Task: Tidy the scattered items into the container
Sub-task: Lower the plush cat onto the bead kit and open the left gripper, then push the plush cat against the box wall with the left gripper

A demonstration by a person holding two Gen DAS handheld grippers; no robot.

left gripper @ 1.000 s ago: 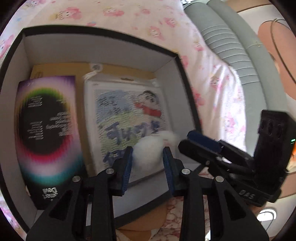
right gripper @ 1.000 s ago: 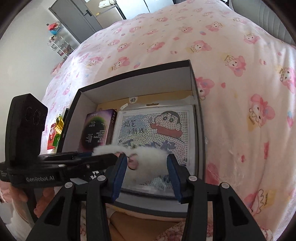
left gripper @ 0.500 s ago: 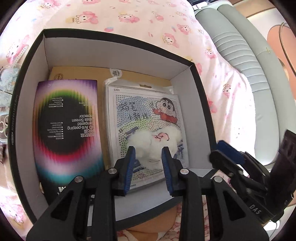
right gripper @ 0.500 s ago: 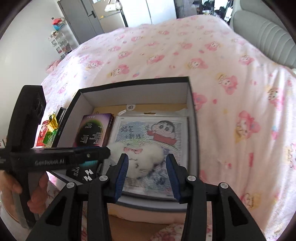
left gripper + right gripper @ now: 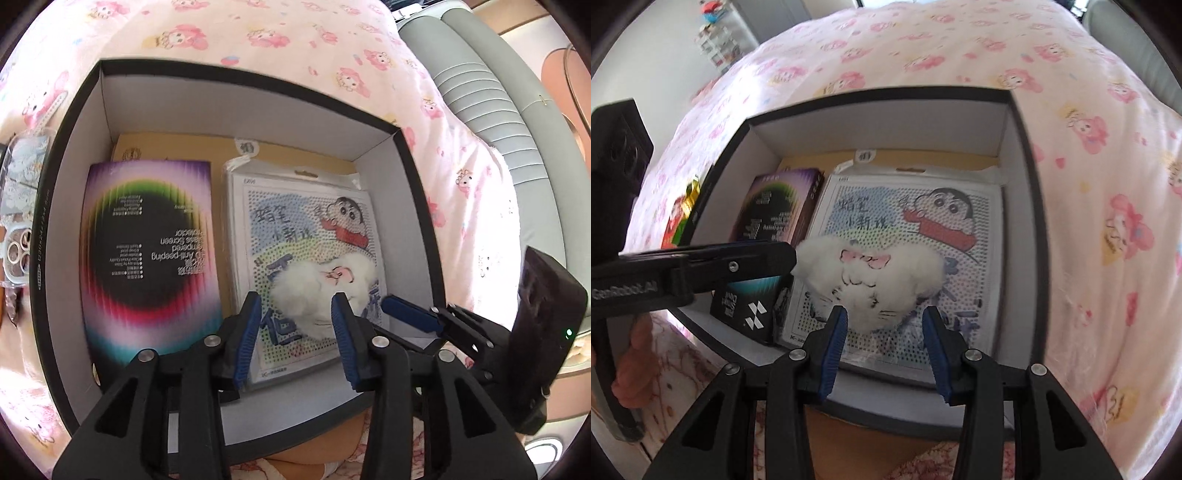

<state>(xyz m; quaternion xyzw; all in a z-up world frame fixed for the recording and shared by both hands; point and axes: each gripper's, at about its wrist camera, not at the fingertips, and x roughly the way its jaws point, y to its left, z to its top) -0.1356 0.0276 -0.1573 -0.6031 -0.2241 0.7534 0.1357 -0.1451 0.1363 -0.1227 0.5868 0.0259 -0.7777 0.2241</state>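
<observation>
White plush [image 5: 317,291]: in box [image 5: 236,92], on bead-art pack [image 5: 960,236]; between left gripper [image 5: 297,332] opening jaws, ahead of right gripper [image 5: 884,343] parted jaws, ungripped

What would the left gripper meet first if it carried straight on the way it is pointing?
Most likely the white fluffy toy, lying just ahead of the left gripper as its jaws open; beneath it is the cartoon bead pack. Depth is uncertain.
</observation>
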